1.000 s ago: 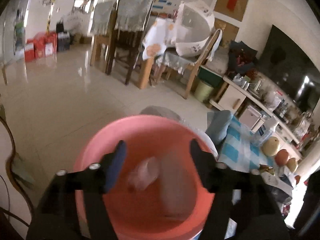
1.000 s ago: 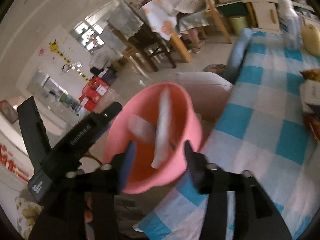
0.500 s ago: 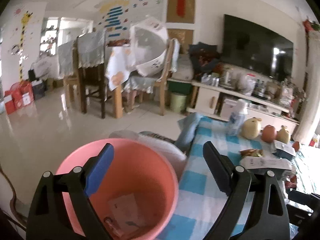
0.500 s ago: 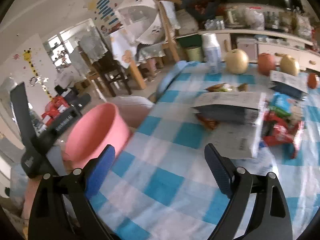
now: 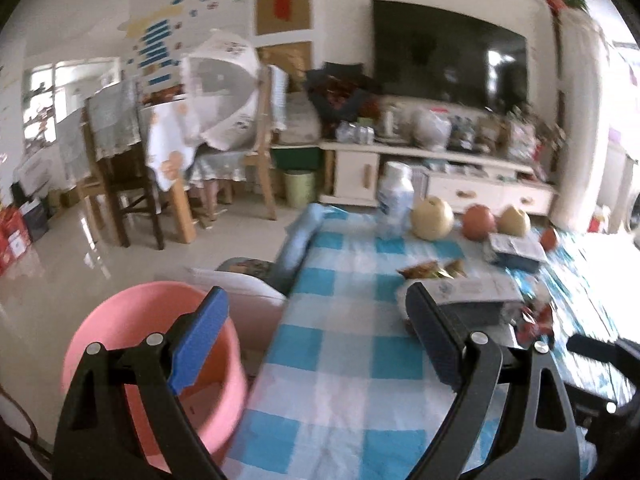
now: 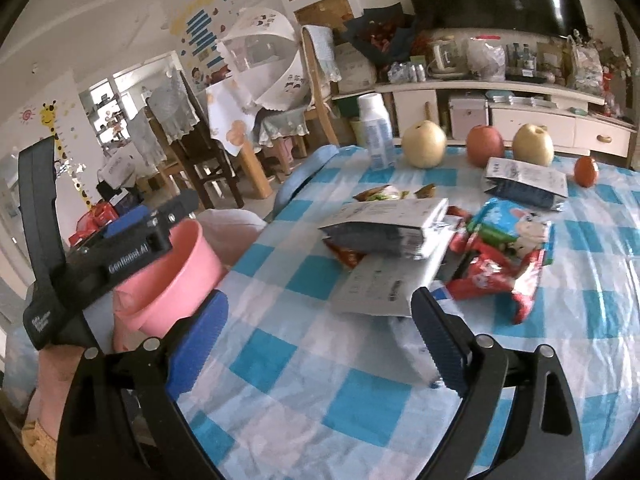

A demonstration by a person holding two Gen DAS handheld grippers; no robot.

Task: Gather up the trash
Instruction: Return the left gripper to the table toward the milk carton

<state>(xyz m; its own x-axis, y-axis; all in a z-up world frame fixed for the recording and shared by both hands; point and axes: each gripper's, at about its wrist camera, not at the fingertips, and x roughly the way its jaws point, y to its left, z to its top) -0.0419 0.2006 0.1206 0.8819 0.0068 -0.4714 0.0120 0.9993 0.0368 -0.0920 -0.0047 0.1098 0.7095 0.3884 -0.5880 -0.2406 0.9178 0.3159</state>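
A pink bucket [image 5: 120, 328] stands off the table's left edge; it also shows in the right wrist view [image 6: 176, 276]. Empty wrappers lie on the blue checked tablecloth [image 6: 320, 392]: a grey-white packet [image 6: 384, 228], a flat white packet [image 6: 384, 284], a red wrapper [image 6: 492, 280], a blue-green wrapper [image 6: 516, 228] and another grey packet [image 6: 524, 184]. My left gripper [image 5: 316, 344] is open and empty over the table's left edge beside the bucket. My right gripper [image 6: 320, 340] is open and empty, just in front of the flat white packet.
Two pears [image 6: 424, 144], an apple [image 6: 485, 144], a small red fruit [image 6: 586, 170] and a white bottle [image 6: 376, 132] stand along the table's far side. A TV cabinet [image 5: 440, 176], chairs [image 5: 120, 184] and a dining table are behind.
Both grippers opened, dropping trash into the bucket, then swung right from above the bucket to face the table.
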